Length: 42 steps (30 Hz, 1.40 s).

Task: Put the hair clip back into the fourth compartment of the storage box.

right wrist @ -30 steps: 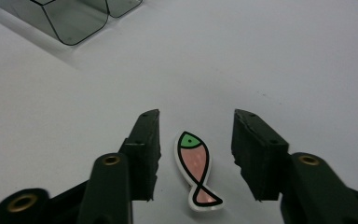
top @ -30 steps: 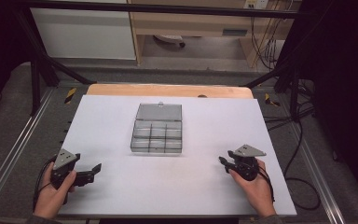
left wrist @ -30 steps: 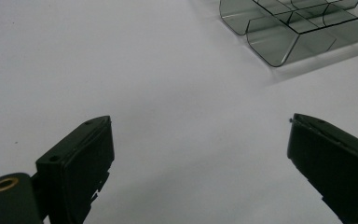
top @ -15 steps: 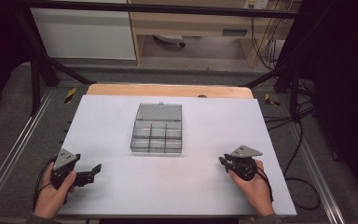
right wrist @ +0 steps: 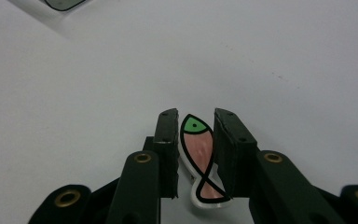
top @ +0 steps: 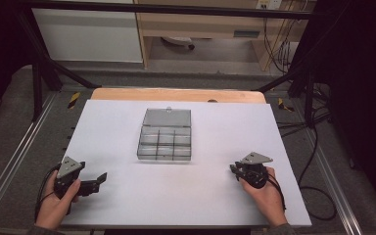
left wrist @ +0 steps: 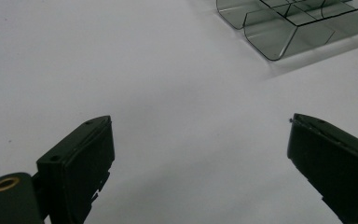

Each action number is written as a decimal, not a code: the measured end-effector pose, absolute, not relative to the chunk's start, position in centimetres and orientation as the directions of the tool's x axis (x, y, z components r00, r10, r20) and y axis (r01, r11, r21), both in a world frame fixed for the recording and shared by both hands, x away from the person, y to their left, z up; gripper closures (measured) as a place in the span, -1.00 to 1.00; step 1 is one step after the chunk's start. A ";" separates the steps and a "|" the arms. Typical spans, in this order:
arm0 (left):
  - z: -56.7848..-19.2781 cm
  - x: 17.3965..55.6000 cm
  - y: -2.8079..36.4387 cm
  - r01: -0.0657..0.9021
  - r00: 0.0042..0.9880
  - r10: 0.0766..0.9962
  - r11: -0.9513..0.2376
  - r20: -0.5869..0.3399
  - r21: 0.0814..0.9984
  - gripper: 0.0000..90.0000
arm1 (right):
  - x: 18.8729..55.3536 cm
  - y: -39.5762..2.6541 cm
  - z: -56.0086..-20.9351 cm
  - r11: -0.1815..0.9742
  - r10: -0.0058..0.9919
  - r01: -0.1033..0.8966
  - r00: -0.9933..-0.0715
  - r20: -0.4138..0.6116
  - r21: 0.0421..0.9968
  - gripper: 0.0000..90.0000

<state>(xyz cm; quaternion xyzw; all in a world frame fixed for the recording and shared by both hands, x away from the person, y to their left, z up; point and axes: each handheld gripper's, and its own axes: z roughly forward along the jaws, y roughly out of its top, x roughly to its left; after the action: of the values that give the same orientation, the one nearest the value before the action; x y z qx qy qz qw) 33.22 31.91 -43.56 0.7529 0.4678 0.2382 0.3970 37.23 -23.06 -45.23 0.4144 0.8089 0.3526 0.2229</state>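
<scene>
My right tongs have just been closing and now clamp a flat pink fish-shaped tile; left tongs gape apart. I keep the squeeze steady, lifting toward the clear compartment box at eleven o'clock.

Your left gripper is all black, with a grey three-cornered plate on top and a black cable looping off behind your hand. Your right gripper is built the same: black body, grey plate, and a thin black cable trailing over the wrist. Close up, your gripper jaws are matte black blocks with flat pads. Brass-coloured rivets sit in the rounded linkage arms, and small screw holes dot the jaw tops.
</scene>
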 end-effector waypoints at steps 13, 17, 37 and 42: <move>-43.6 33.2 31.9 0.519 0.450 0.893 -0.247 -0.015 0.818 -0.83 | 38.0 -23.5 -45.6 0.409 0.839 0.539 -0.539 -0.072 0.736 0.79; -43.6 33.2 31.9 0.519 0.449 0.893 -0.251 -0.011 0.817 -0.84 | 38.1 -23.7 -45.6 0.388 0.843 0.549 -0.537 -0.044 0.740 0.82; -43.6 33.2 32.0 0.517 0.445 0.895 -0.247 -0.010 0.820 -0.83 | 37.5 -23.2 -45.0 0.376 0.832 0.529 -0.555 -0.025 0.761 0.87; -43.6 33.2 32.0 0.517 0.446 0.895 -0.247 -0.012 0.820 -0.83 | 37.3 -22.8 -45.0 0.385 0.823 0.524 -0.567 -0.026 0.760 0.87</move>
<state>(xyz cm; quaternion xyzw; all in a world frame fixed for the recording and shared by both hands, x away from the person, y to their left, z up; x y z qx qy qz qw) 33.21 31.97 -43.56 0.7525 0.4690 0.2388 0.3959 37.27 -22.83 -44.97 0.4175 0.8064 0.3650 0.2050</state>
